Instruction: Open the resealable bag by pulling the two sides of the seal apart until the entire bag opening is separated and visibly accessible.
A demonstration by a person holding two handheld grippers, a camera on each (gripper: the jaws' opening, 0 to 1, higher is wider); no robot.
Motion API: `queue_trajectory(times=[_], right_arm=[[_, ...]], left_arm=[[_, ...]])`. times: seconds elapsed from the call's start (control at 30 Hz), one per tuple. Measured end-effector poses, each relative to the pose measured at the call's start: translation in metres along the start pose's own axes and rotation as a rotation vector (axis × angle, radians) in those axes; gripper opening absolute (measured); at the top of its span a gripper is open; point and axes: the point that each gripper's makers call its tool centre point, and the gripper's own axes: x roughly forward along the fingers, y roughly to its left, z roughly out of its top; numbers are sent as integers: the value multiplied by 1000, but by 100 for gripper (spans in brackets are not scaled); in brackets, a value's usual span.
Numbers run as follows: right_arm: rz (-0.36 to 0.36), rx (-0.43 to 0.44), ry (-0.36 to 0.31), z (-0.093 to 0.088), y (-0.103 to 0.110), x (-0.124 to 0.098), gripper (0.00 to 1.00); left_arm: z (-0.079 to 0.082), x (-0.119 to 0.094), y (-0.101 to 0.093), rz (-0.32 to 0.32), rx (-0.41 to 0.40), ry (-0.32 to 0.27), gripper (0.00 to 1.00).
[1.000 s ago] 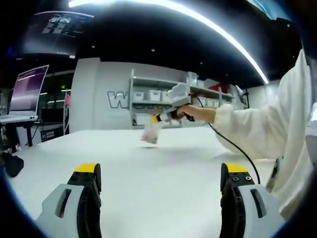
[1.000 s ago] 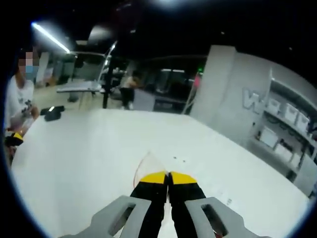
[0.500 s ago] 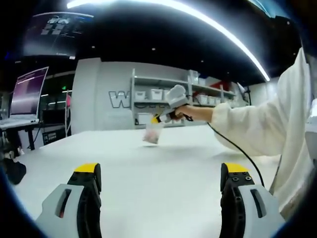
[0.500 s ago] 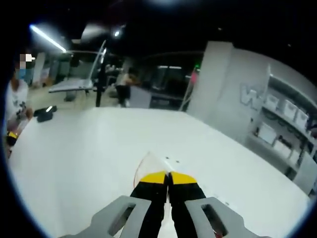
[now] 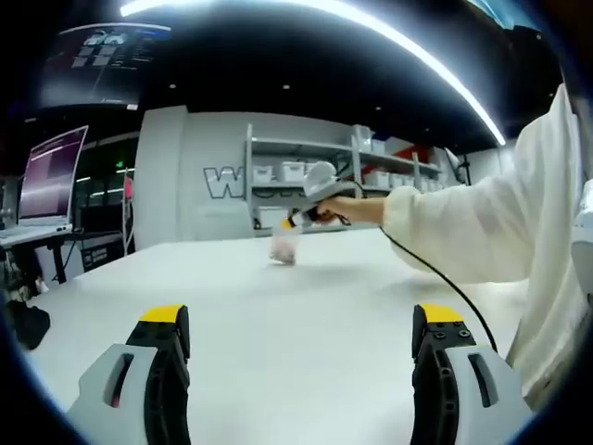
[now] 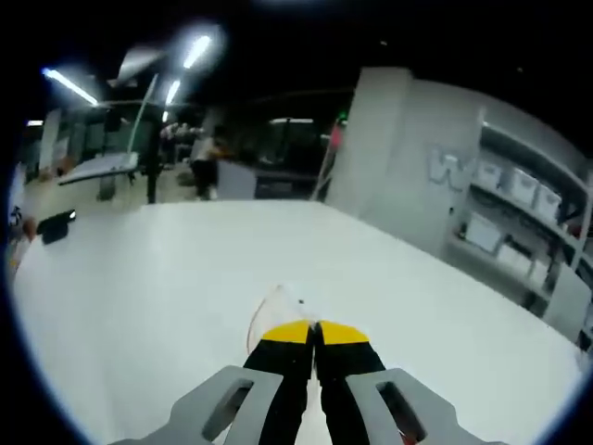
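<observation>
- In the left gripper view we see the resealable bag (image 5: pixel 283 247) held up over the far part of the white table (image 5: pixel 306 315); it hangs from its top edge, long axis running down toward the tabletop, and its lower end seems to be at or just above the surface.
- The right gripper (image 5: pixel 295 222) grips that top edge, held out by a white-sleeved arm (image 5: pixel 463 232) reaching in from the right, with a black cable (image 5: pixel 435 273) drooping under it.
- In the right gripper view, the right gripper's yellow-tipped jaws are pressed together on the clear bag, whose curved edge peeks out just left of the tips.
- The left gripper (image 5: pixel 301 324) has its jaws spread wide with nothing between them, well apart from the bag.
- Between it and the bag we see bare tabletop.
- Around: a shelving unit with bins (image 5: pixel 306 176) behind the bag and a monitor (image 5: pixel 51 176) at far left.
</observation>
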Motion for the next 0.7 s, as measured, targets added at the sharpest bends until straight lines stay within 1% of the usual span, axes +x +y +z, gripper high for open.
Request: queue_trajectory(times=[0.13, 0.2, 0.37, 0.4, 0.5, 0.53, 0.67, 0.7], right_arm=[[12, -4, 3, -1, 5, 7, 0], [23, -5, 6, -4, 12, 8, 0], [58, 24, -3, -8, 22, 9, 0], [58, 37, -3, -10, 22, 9, 0], [85, 123, -12, -14, 28, 11, 0], [91, 140, -14, -16, 30, 11, 0], [124, 167, 0, -26, 43, 11, 0], [143, 175, 17, -32, 49, 11, 0]], left_arm=[[0, 1, 0, 0, 0, -1, 99], [-1, 1, 0, 1, -3, -1, 99], [-2, -1, 0, 1, -8, -1, 99], [-2, -1, 0, -1, -7, 0, 99], [-1, -2, -1, -2, -3, -2, 99], [0, -3, -1, -2, -4, -5, 99], [1, -4, 1, 3, -2, -7, 99], [1, -5, 1, 4, -5, -8, 99]])
